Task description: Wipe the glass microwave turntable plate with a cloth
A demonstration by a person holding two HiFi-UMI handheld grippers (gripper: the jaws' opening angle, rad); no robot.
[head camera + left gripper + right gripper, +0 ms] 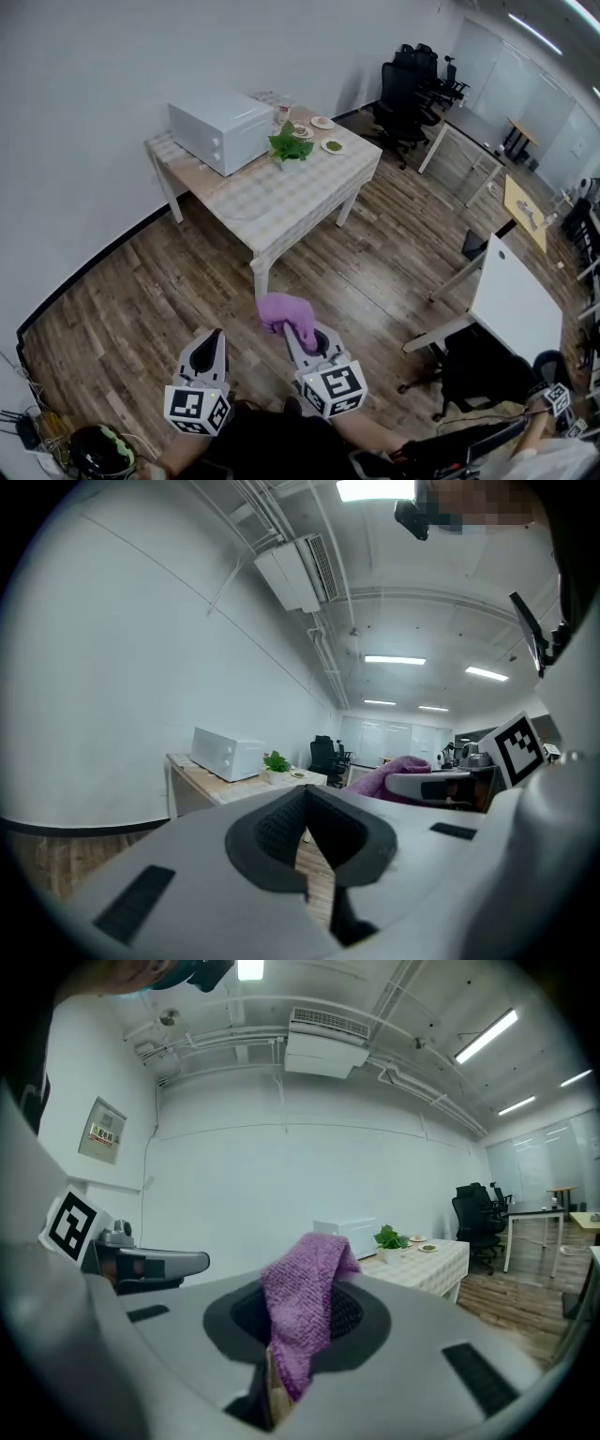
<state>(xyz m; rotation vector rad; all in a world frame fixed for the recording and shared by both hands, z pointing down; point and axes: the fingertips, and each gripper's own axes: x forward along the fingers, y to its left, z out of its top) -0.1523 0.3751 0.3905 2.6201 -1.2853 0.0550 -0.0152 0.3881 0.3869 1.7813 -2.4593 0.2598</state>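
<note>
My right gripper [302, 334] is shut on a purple cloth [287, 315], which bunches up above its jaws over the wooden floor. The same cloth [305, 1312] fills the middle of the right gripper view, pinched between the jaws. Beside it on the left, my left gripper [214, 339] is shut with nothing in it, its jaws [305, 829] meeting. A white microwave [221, 130] stands with its door closed on the far table [281, 202]. No glass turntable plate is in sight.
On the checked tablecloth sit a potted green plant [290, 145] and small dishes [326, 134]. Black office chairs [403, 98] stand beyond the table. A white desk [514, 295] is at the right, with a dark chair [478, 370] below it. Cables and a bag [89, 452] lie at lower left.
</note>
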